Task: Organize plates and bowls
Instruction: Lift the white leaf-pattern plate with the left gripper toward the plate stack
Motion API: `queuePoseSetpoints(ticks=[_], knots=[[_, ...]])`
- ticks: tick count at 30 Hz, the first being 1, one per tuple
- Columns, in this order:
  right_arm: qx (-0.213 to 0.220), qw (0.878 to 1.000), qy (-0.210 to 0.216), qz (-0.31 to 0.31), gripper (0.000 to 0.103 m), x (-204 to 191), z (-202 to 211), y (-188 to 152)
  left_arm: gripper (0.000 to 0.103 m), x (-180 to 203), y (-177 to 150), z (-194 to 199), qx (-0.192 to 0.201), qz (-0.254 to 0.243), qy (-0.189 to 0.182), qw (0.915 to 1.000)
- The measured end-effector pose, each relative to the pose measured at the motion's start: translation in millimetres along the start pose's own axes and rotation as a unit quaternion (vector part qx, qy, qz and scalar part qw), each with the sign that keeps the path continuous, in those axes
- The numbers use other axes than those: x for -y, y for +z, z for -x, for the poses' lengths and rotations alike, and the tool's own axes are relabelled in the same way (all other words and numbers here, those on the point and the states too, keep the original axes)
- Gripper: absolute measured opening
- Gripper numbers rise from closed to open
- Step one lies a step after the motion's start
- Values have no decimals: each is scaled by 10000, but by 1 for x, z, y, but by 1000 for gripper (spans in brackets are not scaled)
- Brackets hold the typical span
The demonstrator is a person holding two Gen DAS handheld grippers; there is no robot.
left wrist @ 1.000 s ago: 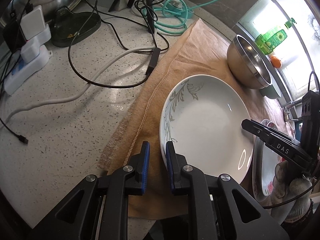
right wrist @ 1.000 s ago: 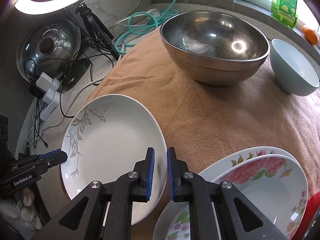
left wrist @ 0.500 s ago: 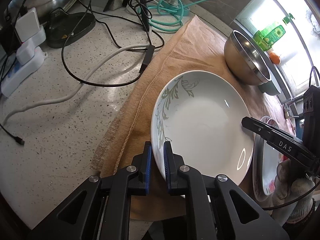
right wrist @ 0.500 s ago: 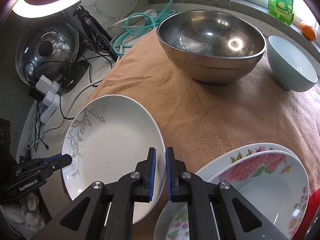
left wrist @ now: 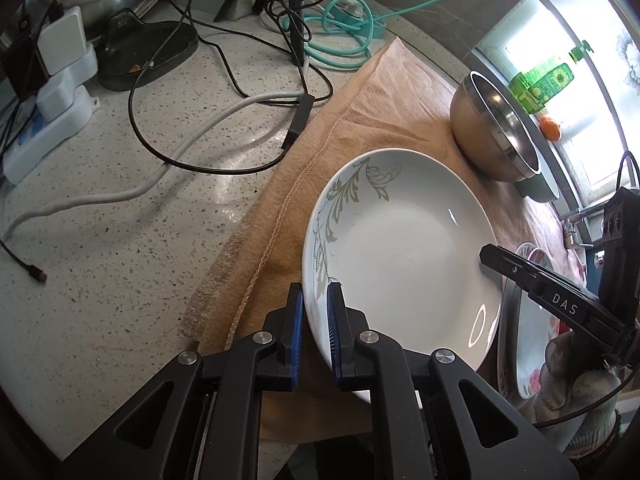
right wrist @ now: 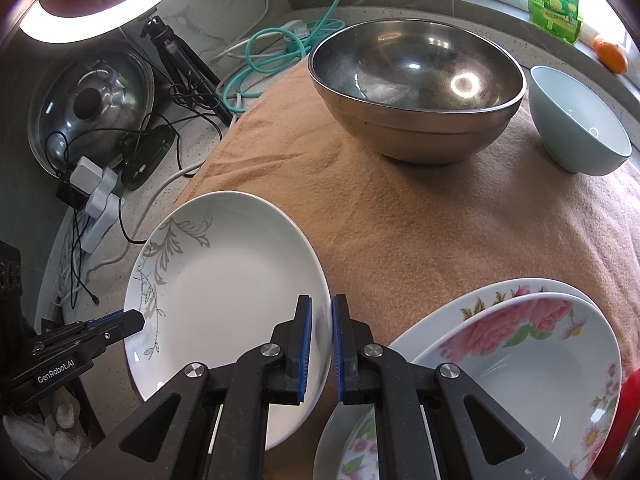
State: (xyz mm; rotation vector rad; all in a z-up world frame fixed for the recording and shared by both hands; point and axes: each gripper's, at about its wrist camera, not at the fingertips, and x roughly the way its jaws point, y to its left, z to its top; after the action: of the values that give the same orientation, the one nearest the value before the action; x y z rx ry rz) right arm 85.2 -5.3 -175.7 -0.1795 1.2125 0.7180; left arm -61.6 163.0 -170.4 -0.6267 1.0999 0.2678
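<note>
The white plate [left wrist: 404, 248] with a grey leaf pattern sits between both tongs, over the near-left part of a tan cloth [right wrist: 420, 216]. The left tongs [left wrist: 315, 312] are clenched on its near-left rim, one blue pad inside the dish and one outside. The right tongs [right wrist: 320, 316] are clenched on the opposite rim in the same way — so the plate is pinched from two sides at once.

Just beside the right tongs, two flowered plates [right wrist: 532, 340] lie stacked on the cloth, their edge close to the white plate's rim. Farther back stands a large steel bowl [right wrist: 416, 92], and right of it a pale green bowl [right wrist: 580, 128]; both are well apart from the held plate.

Left of the cloth the speckled tabletop [left wrist: 100, 220] carries loose black and white cables [left wrist: 224, 120], a white power strip [left wrist: 44, 136] and a coiled teal hose [left wrist: 340, 28].

Only the right wrist view shows the ring light [right wrist: 100, 4], the tripod legs and the glass pot lid [right wrist: 92, 104] propped against the wall, and the flowered pair in full. The left wrist view alone shows the gloved hand [left wrist: 576, 392] carrying the right tongs; there the green bowl is mostly hidden behind the steel one.
</note>
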Motion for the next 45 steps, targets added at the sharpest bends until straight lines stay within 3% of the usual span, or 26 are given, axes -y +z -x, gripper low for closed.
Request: queuePoseSetpoints(ticks=[20,45], knots=[[280,9995,115,-108,9,2,26,0,10,5,11,23,252,38,-190,9995],[630,9964,32,-573,9,39,76,-16,10,56,17,33,316,-434,-532,9971]])
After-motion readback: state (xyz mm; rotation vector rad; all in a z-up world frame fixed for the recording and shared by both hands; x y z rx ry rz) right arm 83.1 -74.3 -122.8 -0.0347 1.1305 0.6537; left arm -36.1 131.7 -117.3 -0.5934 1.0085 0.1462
